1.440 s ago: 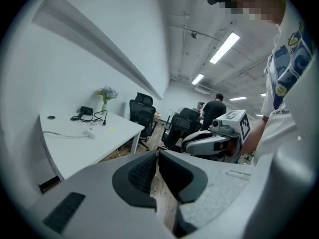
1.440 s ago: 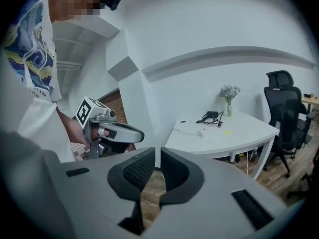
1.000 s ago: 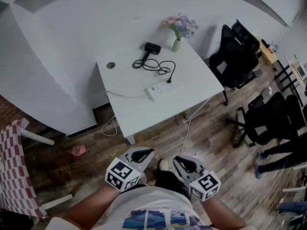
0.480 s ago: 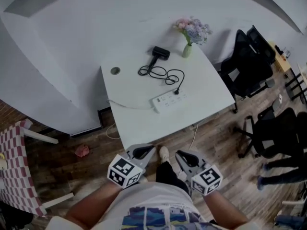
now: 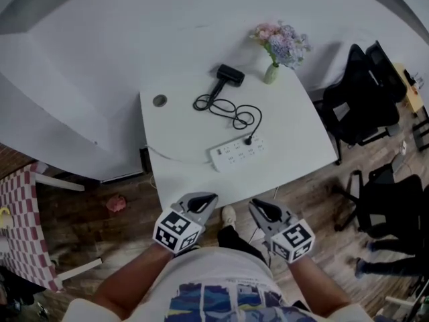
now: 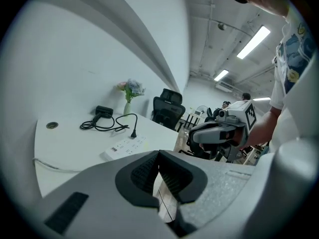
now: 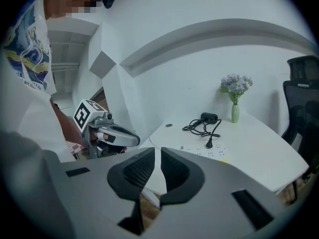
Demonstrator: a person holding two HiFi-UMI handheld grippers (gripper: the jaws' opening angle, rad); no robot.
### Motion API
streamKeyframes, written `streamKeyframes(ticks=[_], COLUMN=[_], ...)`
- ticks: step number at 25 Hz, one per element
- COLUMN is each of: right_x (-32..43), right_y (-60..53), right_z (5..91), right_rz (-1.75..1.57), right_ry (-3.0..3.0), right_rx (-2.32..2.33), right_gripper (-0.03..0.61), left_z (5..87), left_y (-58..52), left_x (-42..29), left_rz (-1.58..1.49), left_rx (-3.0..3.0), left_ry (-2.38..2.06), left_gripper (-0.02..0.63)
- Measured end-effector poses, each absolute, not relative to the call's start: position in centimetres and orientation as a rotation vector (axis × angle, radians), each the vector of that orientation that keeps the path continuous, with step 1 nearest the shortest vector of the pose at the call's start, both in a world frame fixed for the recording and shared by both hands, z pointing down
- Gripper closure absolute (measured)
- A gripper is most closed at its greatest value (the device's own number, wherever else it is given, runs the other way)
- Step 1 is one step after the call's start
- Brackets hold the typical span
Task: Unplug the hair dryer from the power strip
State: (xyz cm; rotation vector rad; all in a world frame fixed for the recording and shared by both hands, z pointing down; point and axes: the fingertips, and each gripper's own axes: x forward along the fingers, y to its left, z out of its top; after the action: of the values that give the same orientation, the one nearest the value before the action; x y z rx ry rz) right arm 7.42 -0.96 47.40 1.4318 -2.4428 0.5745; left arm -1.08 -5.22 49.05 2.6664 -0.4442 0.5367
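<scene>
A black hair dryer [image 5: 229, 76] lies at the back of the white table [image 5: 295, 123]. Its coiled cord [image 5: 231, 109] runs to a black plug [image 5: 249, 139] that sits in the white power strip [image 5: 238, 154]. Both grippers hang in front of the table's near edge, well short of the strip. My left gripper [image 5: 208, 198] is shut and empty, its tips meeting [image 6: 158, 153]. My right gripper [image 5: 255, 205] shows a narrow slit between its jaws [image 7: 158, 149]; they are opening, with nothing between them. The strip [image 7: 209, 151] and dryer [image 7: 208, 117] also show in the right gripper view.
A vase of flowers [image 5: 281, 45] stands at the table's far right corner, and a round grommet [image 5: 159, 100] sits at the far left. Black office chairs [image 5: 362, 106] stand to the right. A checked chair [image 5: 20, 227] is at the left. A white cable hangs off the table's left edge.
Both grippers have moved forward towards the table, whose near edge now lies just ahead of them. The table and its things look larger and nearer.
</scene>
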Motion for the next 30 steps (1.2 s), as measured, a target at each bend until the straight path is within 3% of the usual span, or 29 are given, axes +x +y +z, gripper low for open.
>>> streamKeyframes(ticks=[4, 8, 30], right_x=[9.9, 11.9, 18.0], right_y=[-3.4, -5.6, -14.2], right_z=[48.3, 49.2, 57.3], right_rz=[0.572, 0.562, 0.567], right_ry=[-2.448, -2.458, -2.441], right_rx=[1.382, 1.332, 1.14], right_gripper=[0.532, 0.479, 0.419], left_z=[50.4, 52.3, 61.0], left_y=[-7.3, -9.0, -16.2], left_x=[1.1, 2.9, 7.1], left_rz=[0.564, 0.606, 0.88], left_rx=[2.642, 2.618, 2.521], left_ry=[-0.481, -0.518, -0.635], left_gripper=[0.611, 0.611, 0.611])
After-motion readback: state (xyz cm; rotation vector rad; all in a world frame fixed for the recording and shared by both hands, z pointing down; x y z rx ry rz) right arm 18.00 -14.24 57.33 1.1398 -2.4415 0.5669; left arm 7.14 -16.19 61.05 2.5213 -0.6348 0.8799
